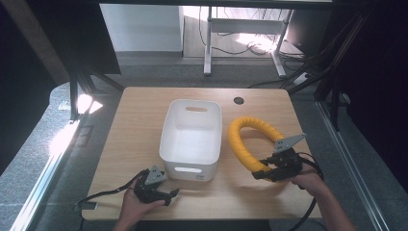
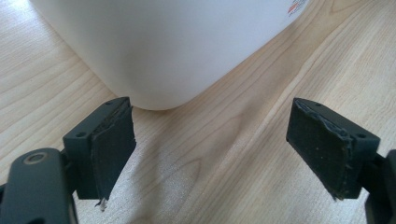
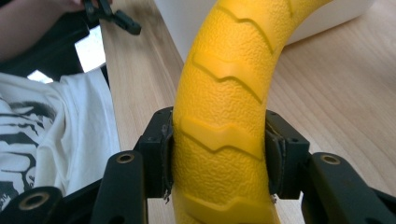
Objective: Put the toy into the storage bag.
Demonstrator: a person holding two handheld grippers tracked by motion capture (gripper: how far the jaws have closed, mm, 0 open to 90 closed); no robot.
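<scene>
Gripping the yellow hose (image 1: 244, 139) now with my right claw (image 1: 269, 172), near the surface's right edge toward the front. In the right gripper view both pads are pressed against the ribbed yellow tube (image 3: 223, 116), one on each side, so that claw is clamped on it for certain. From above, the hose curves in an arch from the claw up toward the far side and back around, lying just beside the right wall of the white bin (image 1: 215, 139). Whether the far part of the arch is resting on the surface (image 1: 139, 120) or already lifted, I can't tell from here.

My left claw (image 1: 169, 195) sits low at the front edge, just in front of the bin's near left corner. Its jaws stand wide apart with nothing between them; in the left gripper view I see only bare wood grain and the rounded white corner of the bin (image 2: 159, 51) ahead.

Progress check: the grasp looks done, and it looks secure. The bin's inside shows nothing but its white floor, so I judge the main job is ahead of me: raise the hose, carry it left over the rim, and lower it in. The arch is nearly as wide as the bin opening, so I expect I'll need to angle it, and the free left claw is well placed to steady the bin or guide the loose end.
</scene>
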